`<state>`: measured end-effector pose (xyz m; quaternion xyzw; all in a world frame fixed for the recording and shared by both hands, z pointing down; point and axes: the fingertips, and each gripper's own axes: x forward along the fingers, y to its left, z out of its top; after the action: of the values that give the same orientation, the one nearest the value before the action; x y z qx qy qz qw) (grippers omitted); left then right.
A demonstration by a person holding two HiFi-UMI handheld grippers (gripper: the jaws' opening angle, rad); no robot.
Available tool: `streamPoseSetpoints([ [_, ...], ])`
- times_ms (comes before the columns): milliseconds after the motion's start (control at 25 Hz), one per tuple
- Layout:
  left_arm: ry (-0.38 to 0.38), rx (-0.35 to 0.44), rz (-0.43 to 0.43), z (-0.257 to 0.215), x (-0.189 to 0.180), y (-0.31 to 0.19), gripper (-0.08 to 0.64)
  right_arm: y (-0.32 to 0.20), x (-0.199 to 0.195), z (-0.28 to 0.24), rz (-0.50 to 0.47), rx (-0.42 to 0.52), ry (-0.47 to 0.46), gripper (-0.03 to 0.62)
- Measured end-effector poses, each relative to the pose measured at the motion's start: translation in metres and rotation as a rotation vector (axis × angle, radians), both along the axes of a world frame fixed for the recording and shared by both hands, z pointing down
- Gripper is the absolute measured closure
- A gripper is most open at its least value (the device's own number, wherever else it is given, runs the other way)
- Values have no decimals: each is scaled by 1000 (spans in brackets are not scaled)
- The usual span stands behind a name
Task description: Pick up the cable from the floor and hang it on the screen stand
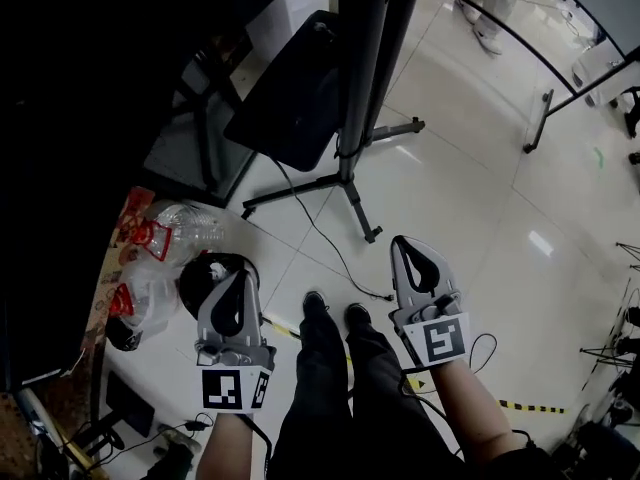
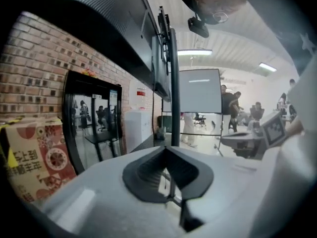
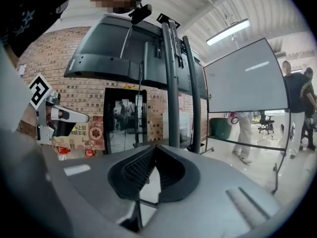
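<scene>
A thin black cable point(image 1: 322, 238) lies on the white floor, running from the screen stand's base toward my feet. The screen stand point(image 1: 365, 58) rises straight ahead on dark poles with splayed legs; its pole point(image 2: 174, 83) shows in the left gripper view. In the right gripper view the poles point(image 3: 171, 83) carry a large dark screen point(image 3: 119, 48). My left gripper point(image 1: 240, 273) point(image 2: 166, 148) is held low at the left, shut with nothing in it. My right gripper point(image 1: 405, 243) point(image 3: 154, 147) is shut and empty too, above the floor just right of the cable.
Plastic bags and a printed cardboard box point(image 1: 150, 258) point(image 2: 34, 152) lie at the left by a black round object point(image 1: 205, 273). A whiteboard point(image 3: 245, 78) on a stand point(image 1: 540, 118) is at the right. People stand beyond. Yellow-black tape point(image 1: 530, 406) crosses the floor.
</scene>
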<state>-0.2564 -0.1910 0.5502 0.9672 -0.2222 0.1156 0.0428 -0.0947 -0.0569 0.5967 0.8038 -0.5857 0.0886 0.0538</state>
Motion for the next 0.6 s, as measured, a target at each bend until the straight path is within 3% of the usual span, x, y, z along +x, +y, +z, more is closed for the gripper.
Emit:
streamPoseSetpoints([
  [200, -30, -24, 33, 80, 12, -22, 555, -25, -7, 91, -46, -52, -40, 584],
  [480, -124, -103, 34, 218, 13, -28, 555, -26, -20, 249, -127, -221, -125, 581],
  [600, -157, -164, 39, 276, 13, -28, 555, -22, -27, 320, -161, -294, -168, 532],
])
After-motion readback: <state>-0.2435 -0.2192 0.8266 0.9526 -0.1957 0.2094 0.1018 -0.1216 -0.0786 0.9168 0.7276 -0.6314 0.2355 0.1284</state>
